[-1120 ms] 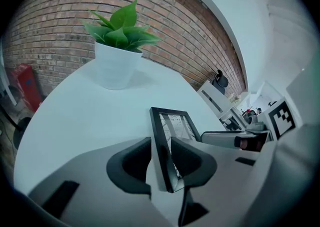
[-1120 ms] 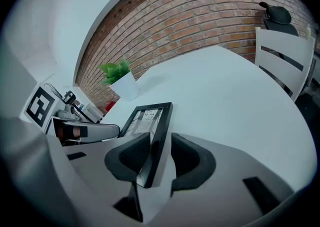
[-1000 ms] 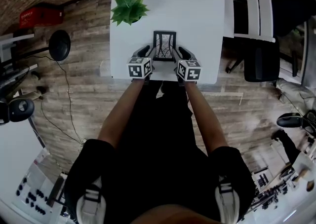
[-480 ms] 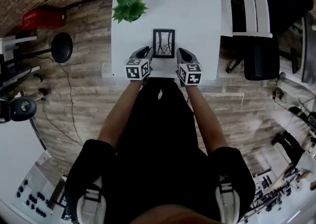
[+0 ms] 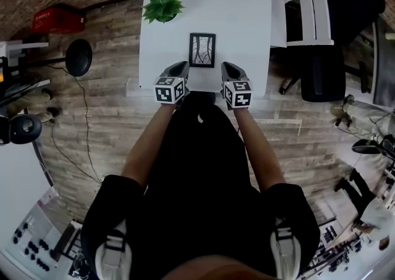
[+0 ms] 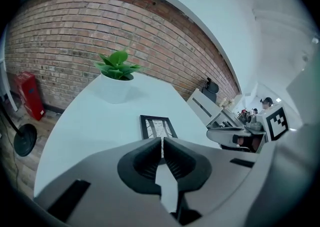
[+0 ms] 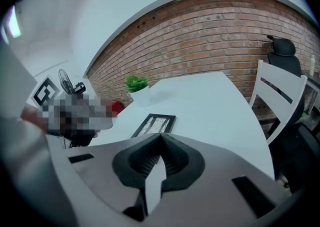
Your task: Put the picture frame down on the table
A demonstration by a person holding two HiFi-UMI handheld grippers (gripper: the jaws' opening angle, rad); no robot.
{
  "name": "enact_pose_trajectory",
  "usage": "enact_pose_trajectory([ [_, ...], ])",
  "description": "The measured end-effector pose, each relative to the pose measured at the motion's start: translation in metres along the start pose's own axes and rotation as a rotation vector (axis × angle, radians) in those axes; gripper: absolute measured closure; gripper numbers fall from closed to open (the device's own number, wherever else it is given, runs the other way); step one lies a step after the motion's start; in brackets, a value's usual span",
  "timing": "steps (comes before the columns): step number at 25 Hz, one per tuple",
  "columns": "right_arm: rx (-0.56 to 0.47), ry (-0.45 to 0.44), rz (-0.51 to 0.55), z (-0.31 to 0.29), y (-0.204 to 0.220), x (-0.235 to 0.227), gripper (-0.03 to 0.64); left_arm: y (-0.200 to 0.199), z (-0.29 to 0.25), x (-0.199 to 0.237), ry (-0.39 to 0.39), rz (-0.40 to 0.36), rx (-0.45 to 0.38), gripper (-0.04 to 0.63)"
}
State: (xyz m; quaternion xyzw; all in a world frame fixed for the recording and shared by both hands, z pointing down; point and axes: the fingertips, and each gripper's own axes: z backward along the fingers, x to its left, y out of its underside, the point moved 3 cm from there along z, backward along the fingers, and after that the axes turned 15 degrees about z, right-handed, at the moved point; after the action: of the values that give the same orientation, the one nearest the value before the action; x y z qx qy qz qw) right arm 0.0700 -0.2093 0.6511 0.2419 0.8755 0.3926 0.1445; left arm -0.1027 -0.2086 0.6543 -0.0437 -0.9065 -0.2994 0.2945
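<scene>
A black picture frame (image 5: pixel 202 50) lies flat on the white table (image 5: pixel 247 20), with a pale branch picture facing up. It also shows in the left gripper view as the frame (image 6: pixel 157 126) and in the right gripper view as the frame (image 7: pixel 154 124). My left gripper (image 5: pixel 178 69) sits at the table's near edge, left of and short of the frame, jaws shut on nothing (image 6: pixel 162 142). My right gripper (image 5: pixel 229 70) mirrors it on the right, also shut and empty (image 7: pixel 161 141). Neither gripper touches the frame.
A green potted plant (image 5: pixel 162 6) stands at the table's left side beyond the frame. A white chair (image 5: pixel 305 16) and a dark office chair (image 5: pixel 327 72) stand to the right. A red box (image 5: pixel 55 21) and a floor fan (image 5: pixel 77 58) are on the left floor.
Both grippers have let go of the frame and pulled back toward the table's near edge. The frame now lies flat on the table, apart from them.
</scene>
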Motion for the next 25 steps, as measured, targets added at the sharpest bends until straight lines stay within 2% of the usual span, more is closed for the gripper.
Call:
enact_pose_trajectory([
  [10, -0.022, -0.021, 0.034, 0.032, 0.006, 0.009, 0.620, 0.006, 0.038, -0.022, 0.008, -0.016, -0.053, 0.565],
  [25, -0.055, -0.051, 0.082, 0.056, 0.017, 0.029, 0.620, 0.033, 0.069, -0.031, -0.006, -0.003, -0.129, 0.569],
])
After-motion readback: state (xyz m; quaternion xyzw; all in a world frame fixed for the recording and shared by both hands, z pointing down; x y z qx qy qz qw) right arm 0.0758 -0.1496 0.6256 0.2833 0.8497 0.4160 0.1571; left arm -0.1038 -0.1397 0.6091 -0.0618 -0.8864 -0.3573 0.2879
